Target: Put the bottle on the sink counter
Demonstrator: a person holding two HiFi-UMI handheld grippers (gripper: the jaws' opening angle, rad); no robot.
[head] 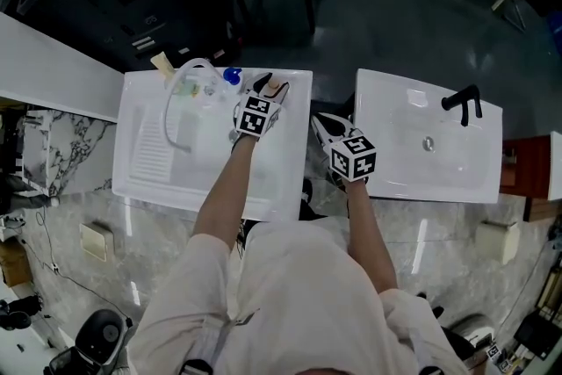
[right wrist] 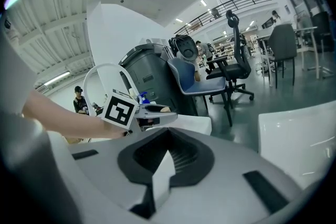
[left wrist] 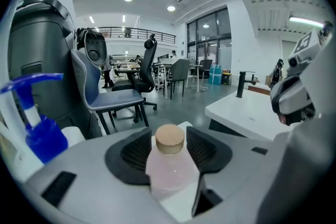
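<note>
Opening wide, the left gripper [left wrist: 169,140] frees the bottle [left wrist: 171,171], which seems to stand on the sink counter [head: 295,155]. The right gripper [right wrist: 168,138] is closed and empty. Only pulling away is left.

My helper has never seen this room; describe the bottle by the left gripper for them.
Find the left of two white sinks. On its far right corner, between the opening jaws of the left gripper, stands a small pale pink translucent bottle. Its round tan cap sets it apart from the blue spray bottle nearby.
</note>
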